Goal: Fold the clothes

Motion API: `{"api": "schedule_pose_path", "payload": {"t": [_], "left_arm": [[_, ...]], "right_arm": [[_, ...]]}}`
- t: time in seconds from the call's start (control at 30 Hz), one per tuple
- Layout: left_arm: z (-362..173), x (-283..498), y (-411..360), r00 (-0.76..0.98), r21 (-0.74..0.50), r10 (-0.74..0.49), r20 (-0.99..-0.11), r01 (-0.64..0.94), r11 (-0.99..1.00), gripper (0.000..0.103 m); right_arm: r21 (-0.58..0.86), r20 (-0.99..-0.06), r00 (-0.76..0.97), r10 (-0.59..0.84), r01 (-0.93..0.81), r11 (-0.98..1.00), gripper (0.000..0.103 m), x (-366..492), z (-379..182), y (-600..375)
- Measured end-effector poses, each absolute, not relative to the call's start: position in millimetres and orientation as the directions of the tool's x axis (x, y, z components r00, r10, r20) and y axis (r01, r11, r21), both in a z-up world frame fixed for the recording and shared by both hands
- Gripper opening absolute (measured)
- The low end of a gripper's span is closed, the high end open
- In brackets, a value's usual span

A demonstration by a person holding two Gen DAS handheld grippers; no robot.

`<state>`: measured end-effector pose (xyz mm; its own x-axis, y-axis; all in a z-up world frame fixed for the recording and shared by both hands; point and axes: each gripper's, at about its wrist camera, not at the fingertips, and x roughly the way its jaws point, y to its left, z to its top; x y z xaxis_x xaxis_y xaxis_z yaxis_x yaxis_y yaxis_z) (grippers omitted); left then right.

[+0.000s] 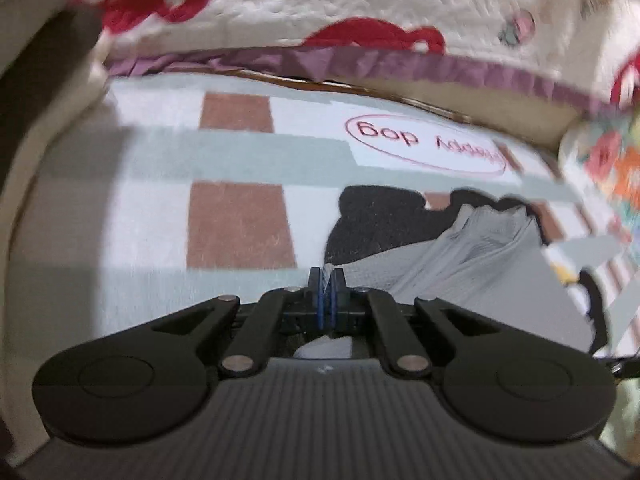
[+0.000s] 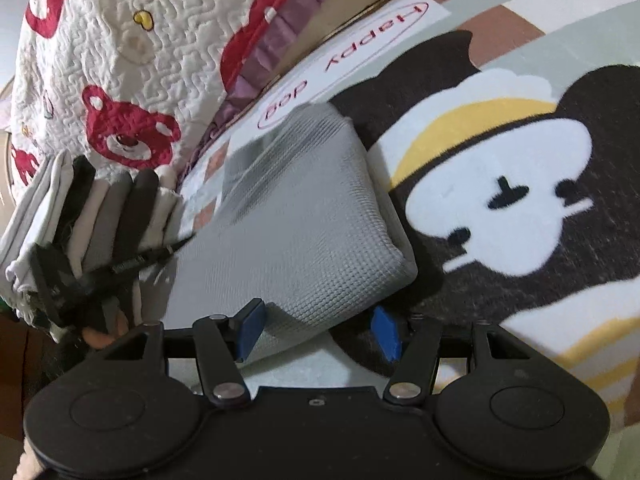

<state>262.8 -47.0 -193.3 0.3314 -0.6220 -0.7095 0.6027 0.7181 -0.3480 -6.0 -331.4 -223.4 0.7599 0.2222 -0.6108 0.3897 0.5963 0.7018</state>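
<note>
A grey waffle-knit garment [image 2: 304, 216] lies partly folded on a checked blanket with a cartoon dog print [image 2: 500, 184]. In the left wrist view the same grey garment [image 1: 460, 264] stretches away to the right, and my left gripper [image 1: 327, 280] is shut on its edge, a sliver of grey cloth pinched between the blue pads. My right gripper [image 2: 318, 330] is open, its blue pads [image 2: 252, 330] standing either side of the garment's near corner, which lies between them. The other gripper's black body [image 2: 100, 268] shows at the left of the right wrist view.
A white quilt with red bear prints [image 2: 132, 80] and a purple frill [image 2: 272, 44] rises behind the blanket. A stack of folded clothes [image 2: 80, 208] in white, grey and black stands at the left. A flowery cloth [image 1: 608, 168] sits at the right edge.
</note>
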Motion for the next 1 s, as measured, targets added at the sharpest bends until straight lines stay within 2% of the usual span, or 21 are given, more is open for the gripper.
{"api": "schedule_pose_path", "payload": {"t": [0.13, 0.17, 0.2, 0.23, 0.3, 0.4, 0.53, 0.63, 0.7, 0.73, 0.77, 0.8, 0.87, 0.93, 0.97, 1.0], "left_arm": [[-189.9, 252.8, -34.9, 0.358, -0.334, -0.61, -0.707, 0.591, 0.734, 0.003], [-190.6, 251.5, -33.0, 0.362, -0.329, -0.606, -0.708, 0.59, 0.737, 0.003], [-191.2, 251.0, -30.5, 0.363, -0.329, -0.604, -0.709, 0.587, 0.739, 0.002], [-191.1, 251.0, -28.3, 0.372, -0.318, -0.59, -0.717, 0.578, 0.751, 0.0], [-188.6, 249.2, -23.9, 0.395, -0.275, -0.552, -0.734, 0.57, 0.774, 0.0], [-182.2, 244.8, -10.4, 0.363, -0.348, -0.591, -0.72, 0.548, 0.761, 0.0], [-170.9, 228.6, 2.3, 0.318, -0.474, -0.682, -0.659, 0.528, 0.705, 0.009], [-167.4, 211.8, 2.7, 0.272, -0.558, -0.744, -0.61, 0.52, 0.647, 0.041], [-168.2, 197.4, -4.0, 0.244, -0.584, -0.765, -0.596, 0.522, 0.622, 0.045], [-169.7, 190.5, -9.3, 0.227, -0.587, -0.769, -0.598, 0.528, 0.613, 0.051], [-171.4, 184.4, -14.7, 0.219, -0.584, -0.769, -0.601, 0.537, 0.609, 0.054], [-173.0, 179.0, -20.0, 0.22, -0.572, -0.766, -0.604, 0.549, 0.609, 0.054], [-176.8, 171.5, -30.3, 0.224, -0.543, -0.749, -0.624, 0.564, 0.622, 0.058], [-178.7, 166.0, -36.2, 0.232, -0.53, -0.742, -0.629, 0.57, 0.628, 0.054], [-178.9, 162.9, -38.0, 0.239, -0.528, -0.747, -0.621, 0.576, 0.624, 0.025], [-177.2, 163.4, -40.8, 0.248, -0.515, -0.745, -0.619, 0.587, 0.624, 0.007]], "right_arm": [[0.724, -0.582, 0.785, 0.21, 0.384, 0.573, 0.065, -2.5, -225.7, -331.2], [0.73, -0.571, 0.793, 0.211, 0.372, 0.574, 0.056, -0.5, -226.1, -331.8], [0.735, -0.558, 0.802, 0.215, 0.357, 0.576, 0.025, 1.9, -226.3, -332.9], [0.742, -0.543, 0.811, 0.217, 0.342, 0.577, 0.02, 4.3, -225.3, -335.7], [0.741, -0.514, 0.832, 0.211, 0.307, 0.597, 0.019, 10.7, -216.1, -341.9], [0.628, -0.516, 0.844, 0.149, 0.254, 0.736, 0.017, 22.9, -188.3, -340.2], [0.455, -0.551, 0.834, 0.019, 0.281, 0.845, 0.016, 40.2, -169.3, -358.5], [0.335, -0.632, 0.77, -0.088, 0.373, 0.865, 0.021, 58.8, -176.8, -382.4], [0.374, -0.663, 0.746, -0.065, 0.405, 0.834, 0.03, 59.9, -186.9, -394.8], [0.411, -0.655, 0.754, -0.053, 0.414, 0.812, 0.034, 54.9, -188.8, -397.5], [0.421, -0.649, 0.759, -0.052, 0.414, 0.807, 0.045, 49.6, -188.4, -395.7], [0.407, -0.643, 0.764, -0.058, 0.406, 0.818, 0.049, 44.5, -187.0, -390.2], [0.371, -0.637, 0.768, -0.065, 0.379, 0.848, 0.049, 35.5, -185.5, -375.4], [0.364, -0.634, 0.772, -0.047, 0.352, 0.862, 0.05, 30.2, -185.7, -363.2], [0.364, -0.633, 0.773, -0.038, 0.34, 0.867, 0.05, 26.1, -186.0, -358.6], [0.358, -0.634, 0.773, -0.03, 0.328, 0.874, 0.051, 23.1, -186.2, -354.2]]}}
